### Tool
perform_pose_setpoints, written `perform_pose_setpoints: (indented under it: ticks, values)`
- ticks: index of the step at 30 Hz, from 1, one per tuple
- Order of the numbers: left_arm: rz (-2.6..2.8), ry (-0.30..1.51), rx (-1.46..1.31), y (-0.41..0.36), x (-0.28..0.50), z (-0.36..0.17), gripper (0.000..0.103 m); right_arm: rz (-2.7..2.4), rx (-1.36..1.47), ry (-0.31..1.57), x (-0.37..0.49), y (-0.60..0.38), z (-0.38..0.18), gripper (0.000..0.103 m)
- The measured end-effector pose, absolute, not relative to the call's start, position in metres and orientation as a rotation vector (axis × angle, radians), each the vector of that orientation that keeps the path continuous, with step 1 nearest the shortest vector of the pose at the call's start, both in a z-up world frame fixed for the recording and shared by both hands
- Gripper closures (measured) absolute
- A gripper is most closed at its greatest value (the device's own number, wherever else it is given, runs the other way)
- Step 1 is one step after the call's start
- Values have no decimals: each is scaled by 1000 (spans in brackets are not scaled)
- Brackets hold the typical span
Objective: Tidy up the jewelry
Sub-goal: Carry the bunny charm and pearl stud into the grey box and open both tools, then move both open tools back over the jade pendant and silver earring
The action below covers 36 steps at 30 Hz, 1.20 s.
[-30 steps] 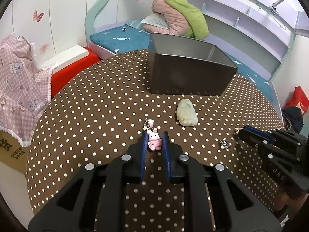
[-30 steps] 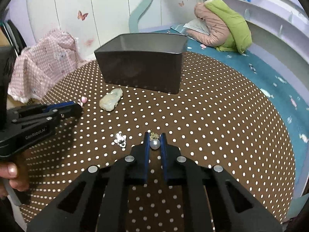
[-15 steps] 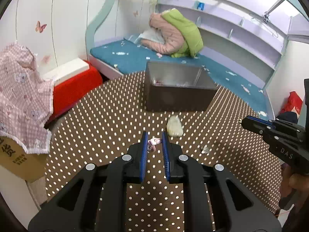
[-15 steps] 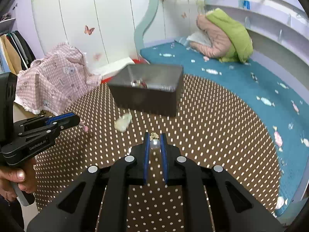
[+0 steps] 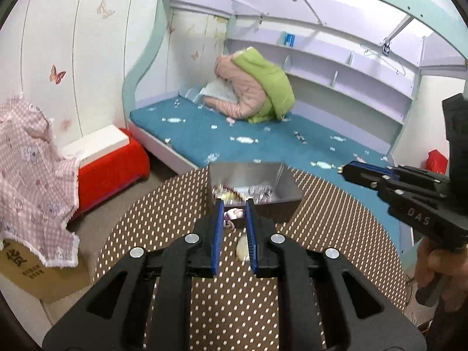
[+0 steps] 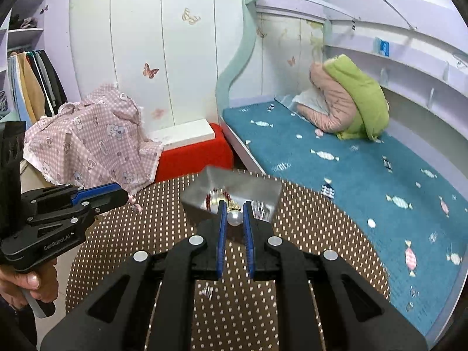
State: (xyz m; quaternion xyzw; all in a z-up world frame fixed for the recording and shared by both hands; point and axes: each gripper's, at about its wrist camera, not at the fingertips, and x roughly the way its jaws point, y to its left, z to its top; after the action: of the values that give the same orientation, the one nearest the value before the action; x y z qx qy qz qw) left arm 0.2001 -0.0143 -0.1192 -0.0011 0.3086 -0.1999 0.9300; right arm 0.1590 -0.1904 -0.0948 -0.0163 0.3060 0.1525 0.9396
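At lower centre of the right wrist view, a pearl earring (image 6: 235,218) is clamped by the right gripper (image 6: 235,219). Likewise, a pink charm (image 5: 232,216) is pinched by the left gripper (image 5: 235,219). Just beyond both, the metal box (image 5: 288,197) is seen on the dotted table (image 5: 336,234).

We see a pink bunny charm (image 5: 232,215) and a round white pearl (image 6: 235,218), both held up high. The open grey box (image 5: 288,191) below has shiny jewelry (image 5: 259,192) inside.

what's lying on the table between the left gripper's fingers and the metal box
In the left wrist view, a pale green stone piece lies on the dotted tablecloth, below the left gripper holding the pink charm, short of the metal box.
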Motion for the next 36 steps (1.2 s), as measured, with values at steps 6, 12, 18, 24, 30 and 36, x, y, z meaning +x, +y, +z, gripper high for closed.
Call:
perform_pose_setpoints:
  ticks: [6, 12, 18, 24, 30, 36]
  values:
    - [-438, 611, -7, -27, 234, -96, 88, 341, -34, 624, 189, -190, -80, 93]
    - [-468, 632, -23, -44, 277, -85, 88, 350, -17, 692, 232, -192, -89, 93]
    - [-485, 700, -40, -63, 319, -95, 88, 347, -12, 786, 265, -189, -115, 93]
    - [-424, 751, -60, -66, 341, -109, 42, 341, 83, 827, 276, -201, -127, 57]
    - [-359, 709, -84, -48, 328, -107, 13, 292, 130, 786, 265, -213, -120, 15]
    - [-300, 661, -86, -30, 299, -97, 9, 261, 150, 769, 252, -217, -113, 7]
